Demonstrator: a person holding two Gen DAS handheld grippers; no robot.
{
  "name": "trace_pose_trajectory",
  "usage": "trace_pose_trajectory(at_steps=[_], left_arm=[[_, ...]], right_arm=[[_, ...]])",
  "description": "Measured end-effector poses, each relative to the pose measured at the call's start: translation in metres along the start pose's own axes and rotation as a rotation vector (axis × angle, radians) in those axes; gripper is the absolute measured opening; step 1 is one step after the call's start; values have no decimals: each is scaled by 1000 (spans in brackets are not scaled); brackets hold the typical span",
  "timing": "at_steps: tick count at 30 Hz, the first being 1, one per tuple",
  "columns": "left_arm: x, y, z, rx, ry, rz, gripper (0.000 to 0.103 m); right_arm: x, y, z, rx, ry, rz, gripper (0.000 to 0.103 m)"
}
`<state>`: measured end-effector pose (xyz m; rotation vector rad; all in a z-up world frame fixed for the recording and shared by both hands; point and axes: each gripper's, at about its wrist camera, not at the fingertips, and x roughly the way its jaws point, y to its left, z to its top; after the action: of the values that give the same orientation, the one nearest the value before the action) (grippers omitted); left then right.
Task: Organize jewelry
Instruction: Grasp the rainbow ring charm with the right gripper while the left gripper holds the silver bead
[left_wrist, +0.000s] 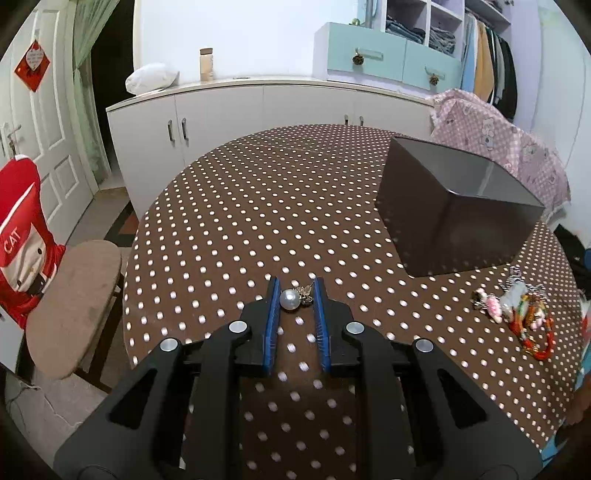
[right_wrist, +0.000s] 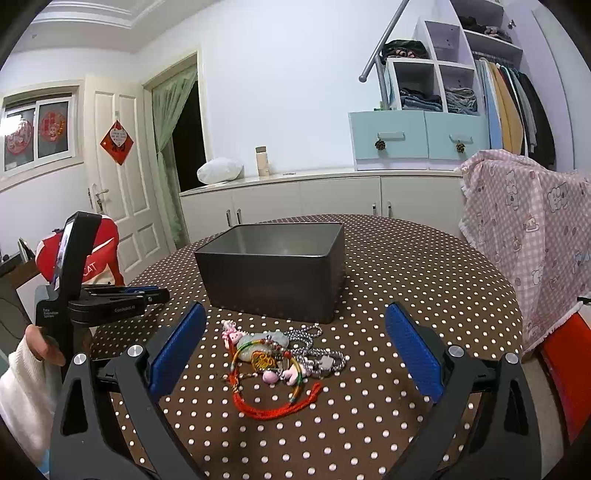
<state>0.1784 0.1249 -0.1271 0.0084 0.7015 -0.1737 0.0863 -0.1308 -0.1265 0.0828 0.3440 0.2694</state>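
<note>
A pearl earring (left_wrist: 289, 300) with a small metal ornament sits between the blue pads of my left gripper (left_wrist: 296, 285), which is shut on it just above the dotted tablecloth. The same gripper (right_wrist: 159, 295) shows at the left of the right wrist view, held by a hand in a white sleeve. A pile of jewelry (right_wrist: 277, 360) with a red cord bracelet, a silver chain and pink charms lies in front of the dark grey open box (right_wrist: 273, 280). My right gripper (right_wrist: 295, 312) stands wide open over that pile with nothing held. The box (left_wrist: 454, 221) and pile (left_wrist: 517, 314) lie right of the left gripper.
The round table (left_wrist: 258, 206) wears a brown polka-dot cloth. A padded stool (left_wrist: 74, 310) stands at its left edge, and a pink checked cloth (right_wrist: 528, 236) hangs at the right. White cabinets (right_wrist: 303, 199) line the far wall.
</note>
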Motion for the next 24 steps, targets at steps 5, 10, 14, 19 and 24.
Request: trace_pose_trajectory(at_steps=[5,10,14,19,24], left_arm=[[-14,-7,-10,-17,-32,-24,18],[-25,-21,-18,-1,-62,-21,18],[-30,-30,-23,-5,-61,-49,18],[-29,-37,-32,0,-64,-36,18],[-31,-40,-35,-25,-69,-59,18]], right_arm=[[-4,2,-12,29,4,13,79],[4,12,-22,3,56,21,53],[17,17,-26,-28,114,0,41],[31,23,-34,-100,188,-121,22],[30,18,-35,-84,201,-103,2]])
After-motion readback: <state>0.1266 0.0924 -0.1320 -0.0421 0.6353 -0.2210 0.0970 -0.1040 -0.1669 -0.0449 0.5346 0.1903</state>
